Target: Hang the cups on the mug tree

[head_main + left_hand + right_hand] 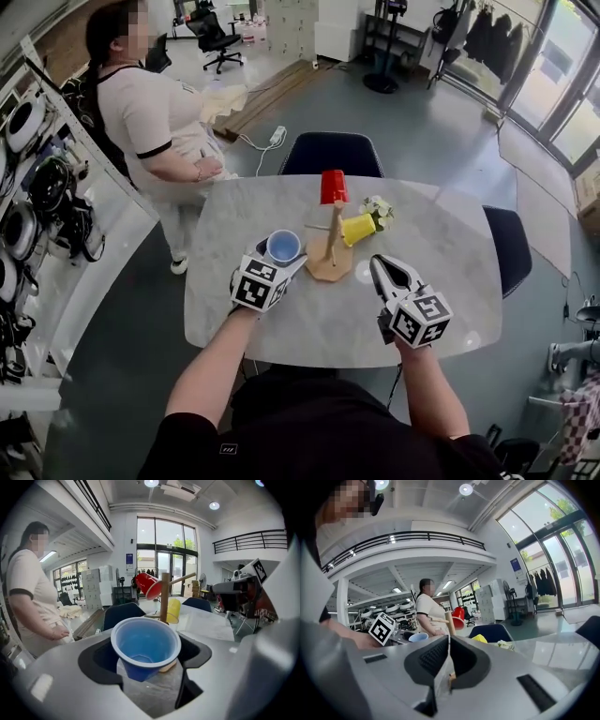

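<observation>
A wooden mug tree (330,246) stands mid-table. A red cup (334,187) hangs upside down on its top and a yellow cup (357,229) on its right peg. My left gripper (280,259) is shut on a blue cup (283,247), mouth up, just left of the tree's base. In the left gripper view the blue cup (145,646) fills the jaws, with the tree's post (164,597) right behind it. My right gripper (383,269) is shut and empty, to the right of the tree. In the right gripper view its jaws (447,656) meet with nothing between them.
A person (155,122) stands at the marble table's (319,328) far left corner. A dark chair (330,153) sits behind the table and another (509,246) at its right. A small white and green bundle (379,208) lies beside the yellow cup.
</observation>
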